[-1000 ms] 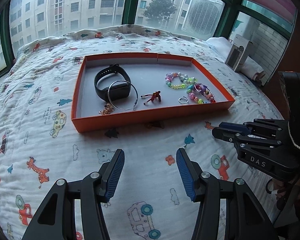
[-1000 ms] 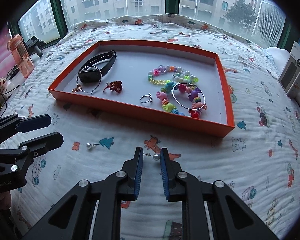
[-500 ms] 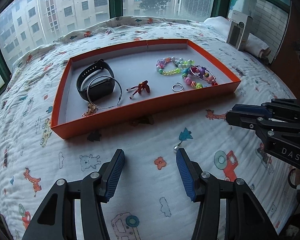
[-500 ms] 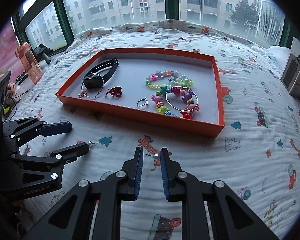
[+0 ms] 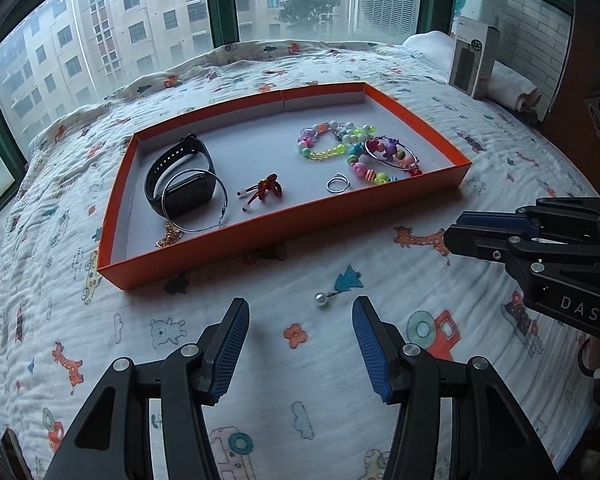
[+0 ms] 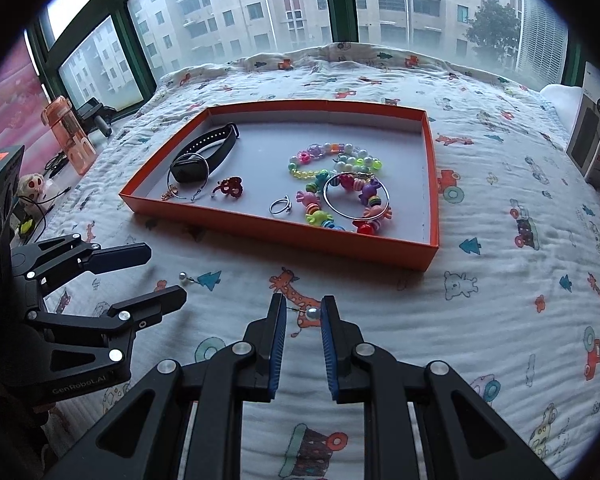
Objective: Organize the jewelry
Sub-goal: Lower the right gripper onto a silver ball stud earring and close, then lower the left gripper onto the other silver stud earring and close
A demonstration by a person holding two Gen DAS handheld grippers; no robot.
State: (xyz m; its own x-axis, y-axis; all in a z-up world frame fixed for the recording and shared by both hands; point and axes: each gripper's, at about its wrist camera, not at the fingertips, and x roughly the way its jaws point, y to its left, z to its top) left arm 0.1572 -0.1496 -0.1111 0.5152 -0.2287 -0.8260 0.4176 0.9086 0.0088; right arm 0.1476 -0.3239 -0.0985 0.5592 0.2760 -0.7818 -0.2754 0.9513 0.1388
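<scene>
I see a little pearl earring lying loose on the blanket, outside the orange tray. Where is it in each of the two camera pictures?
Left wrist view: the loose pearl earring lies just ahead of the open left gripper, below the orange tray.
Right wrist view: the same earring lies at lower left, between the left gripper's fingers.
Shared landmark: the teal tree print beside it.
</scene>
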